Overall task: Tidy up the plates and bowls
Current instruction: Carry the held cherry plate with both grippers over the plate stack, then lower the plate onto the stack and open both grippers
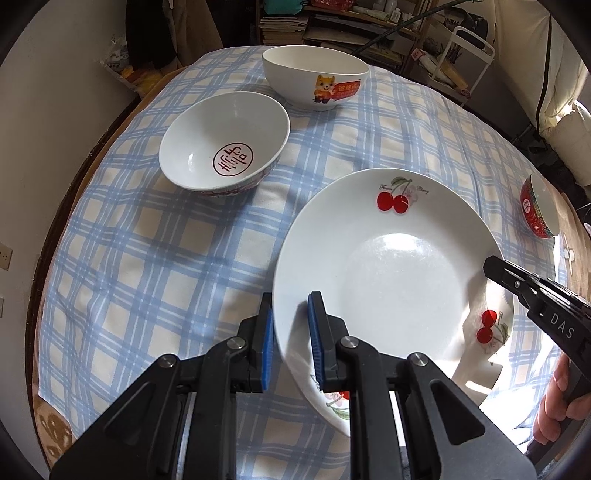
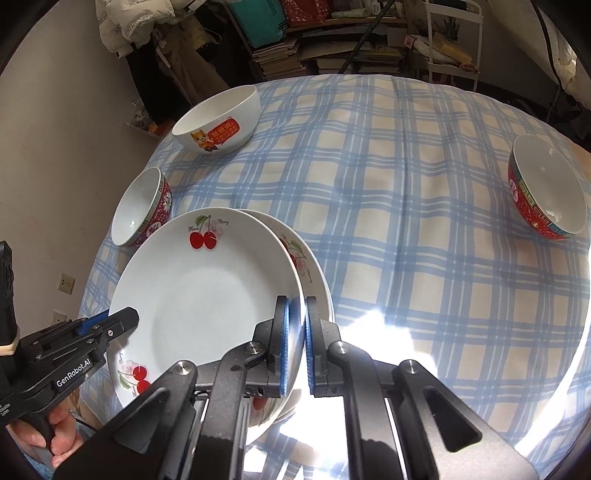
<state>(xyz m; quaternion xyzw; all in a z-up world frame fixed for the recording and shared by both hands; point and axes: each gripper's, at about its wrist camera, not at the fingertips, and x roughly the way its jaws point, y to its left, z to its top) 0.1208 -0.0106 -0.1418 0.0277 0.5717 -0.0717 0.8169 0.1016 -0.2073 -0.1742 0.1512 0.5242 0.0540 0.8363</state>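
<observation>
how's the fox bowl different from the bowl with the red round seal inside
The fox bowl is white outside with a cartoon fox and an orange label; the seal bowl has a red patterned outside. The fox bowl stands farther from the plate. Both are upright, empty, white inside.

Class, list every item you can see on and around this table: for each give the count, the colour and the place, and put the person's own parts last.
cherry plates: two, white with red cherries, upper one held over the lower, near edge.
cartoon bowl: one, white, far side.
red-patterned bowls: two, white inside; one beside the plates, one at the right edge.
tablecloth: one, blue and cream check, over the table.
shelves: cluttered, behind the table.
left gripper: black, blue pads, on the upper plate's left rim.
right gripper: same, on its right rim.
hands: two, on the handles.
</observation>
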